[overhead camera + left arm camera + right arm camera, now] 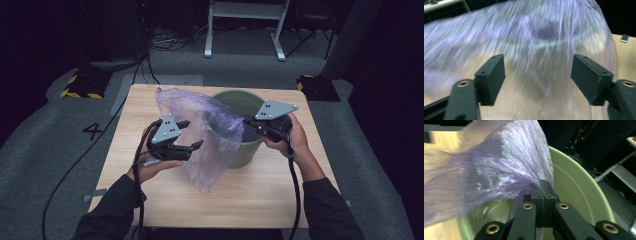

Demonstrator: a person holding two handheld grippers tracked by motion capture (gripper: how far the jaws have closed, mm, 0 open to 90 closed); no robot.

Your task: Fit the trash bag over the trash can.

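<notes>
A thin, translucent purple plastic bag [200, 130] is stretched in the air over the wooden table [260, 195], between my two grippers. My right gripper [248, 122] is shut on one edge of the bag, above the rim of a green bucket [247, 150]. In the right gripper view the pads [543, 187] pinch the gathered film [494, 170] over the bucket's mouth [579, 187]. My left gripper [194, 134] is open beside the bag's left part. In the left gripper view the blurred bag [536, 32] lies beyond the wide-apart jaws [537, 77], with nothing pressed between them.
The bucket stands on the far right part of the table. Yellow-and-black striped blocks [80, 85] [315, 85] sit on the grey floor past the far corners. A white frame's legs [245, 25] stand farther back. Cables trail across the floor on the left.
</notes>
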